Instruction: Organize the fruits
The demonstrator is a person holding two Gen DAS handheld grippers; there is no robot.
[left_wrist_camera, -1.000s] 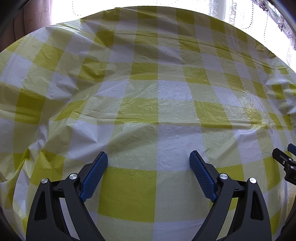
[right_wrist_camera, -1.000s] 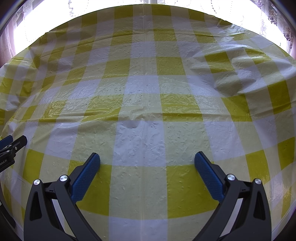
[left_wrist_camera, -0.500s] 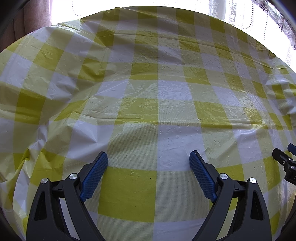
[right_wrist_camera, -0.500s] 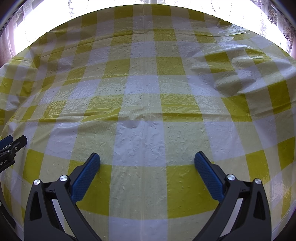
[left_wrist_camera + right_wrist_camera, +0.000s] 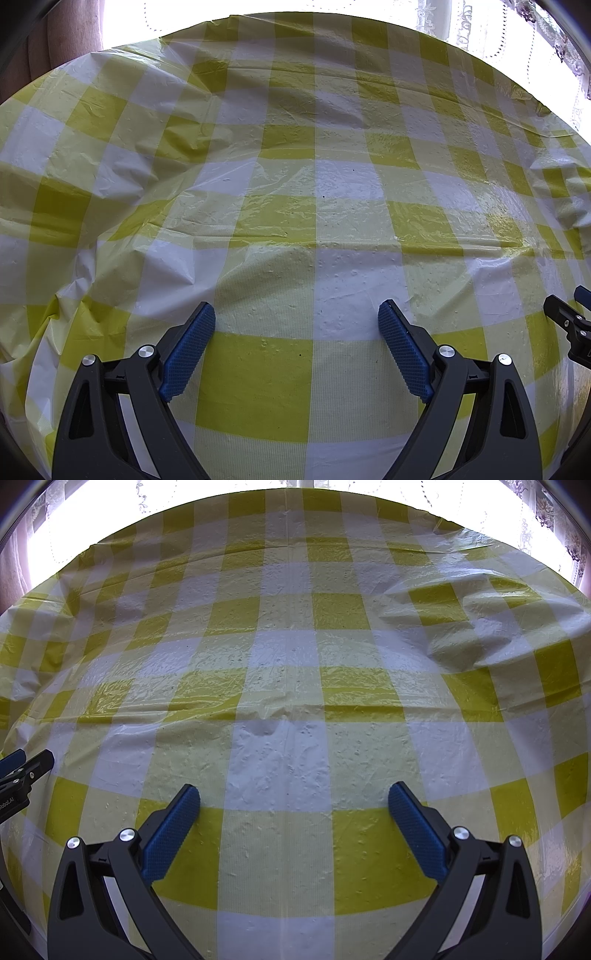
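Just wrinkled checked tablecloth [image 5: 295,206] below.

A yellow-and-white checked tablecloth [image 5: 295,206] fills both frames; black grippers carry blue textured pads [image 5: 170,834] at the lower edge.

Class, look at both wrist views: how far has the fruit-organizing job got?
Done: nothing shows as done; no fruit appears in either view, only the checked tablecloth. In hand: nothing; the left claw and the right claw both stand open and empty above the cloth. Left: seemingly the whole job, starting with finding the fruit.
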